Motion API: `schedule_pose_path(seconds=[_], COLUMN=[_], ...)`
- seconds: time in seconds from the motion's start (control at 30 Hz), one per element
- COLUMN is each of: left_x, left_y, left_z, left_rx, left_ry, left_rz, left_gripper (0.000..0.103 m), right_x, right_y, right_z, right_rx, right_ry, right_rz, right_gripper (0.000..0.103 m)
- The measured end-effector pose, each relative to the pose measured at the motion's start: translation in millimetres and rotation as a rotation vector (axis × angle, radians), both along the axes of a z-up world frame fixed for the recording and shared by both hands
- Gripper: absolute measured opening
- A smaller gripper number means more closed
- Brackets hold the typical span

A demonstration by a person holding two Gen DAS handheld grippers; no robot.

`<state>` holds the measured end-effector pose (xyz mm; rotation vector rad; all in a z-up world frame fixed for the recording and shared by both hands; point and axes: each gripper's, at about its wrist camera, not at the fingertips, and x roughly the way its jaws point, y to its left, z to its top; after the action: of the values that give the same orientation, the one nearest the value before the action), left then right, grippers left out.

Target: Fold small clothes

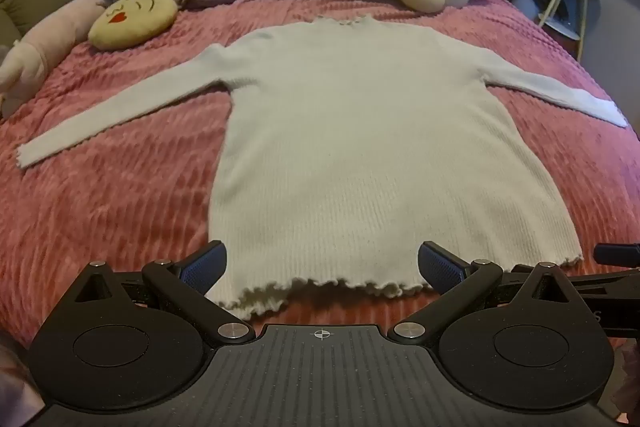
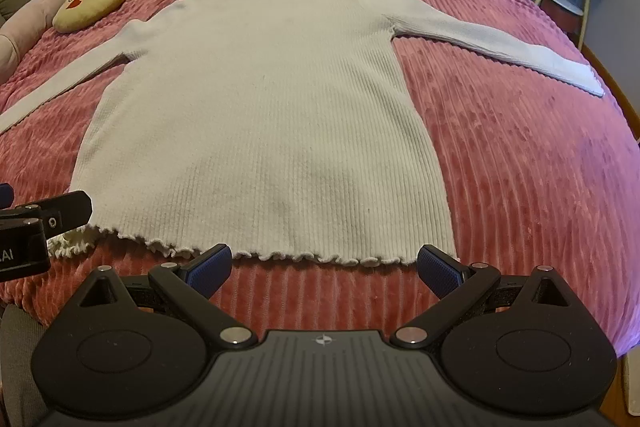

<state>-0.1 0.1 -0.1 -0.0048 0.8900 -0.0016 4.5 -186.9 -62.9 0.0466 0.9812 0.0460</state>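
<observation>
- Left wrist view shows the bed point(image 1: 120, 187) under its pink ribbed cover, and spread flat on it the cream sweater point(image 1: 352, 147), neck far from me, both sleeves out sideways.
- I judge folding hasn't begun; this is the opening step, choosing a first grip.
- Next move calls for pinching a sleeve or a hem corner and carrying it across the body.
- My left tool point(image 1: 320, 267) is spread wide, holding nothing, hovering over the frilled hem near its left corner.
- My right tool point(image 2: 324, 267) is equally spread and empty, just short of the hem's right part.
</observation>
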Motion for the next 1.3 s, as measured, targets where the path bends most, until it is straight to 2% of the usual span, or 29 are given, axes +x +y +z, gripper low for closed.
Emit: schedule_pose_path(seconds=[0.87,0.97,1.13,1.3], left_x=[0.5,0.6,2.6,2.3], left_y=[2.3,3.7,5.0,4.3], left_z=[-5.4,-6.0,-5.0,-5.6], left_rx=[-0.006,-0.017,-0.085,-0.058], left_ry=[0.006,0.014,0.054,0.044], left_rz=[0.002,0.007,0.01,0.01], left_gripper=[0.103,0.103,0.103,0.103], right_x=[1.0,1.7,2.0,1.2], right_y=[-0.7,-1.2,-1.1,-1.8], right_z=[-1.5,-2.2,-2.7,-3.4], right_rx=[0.003,0.004,0.004,0.006], right_ry=[0.003,0.006,0.006,0.007], right_rz=[0.0,-0.001,-0.001,-0.002], right_gripper=[0.099,0.099,0.099,0.099])
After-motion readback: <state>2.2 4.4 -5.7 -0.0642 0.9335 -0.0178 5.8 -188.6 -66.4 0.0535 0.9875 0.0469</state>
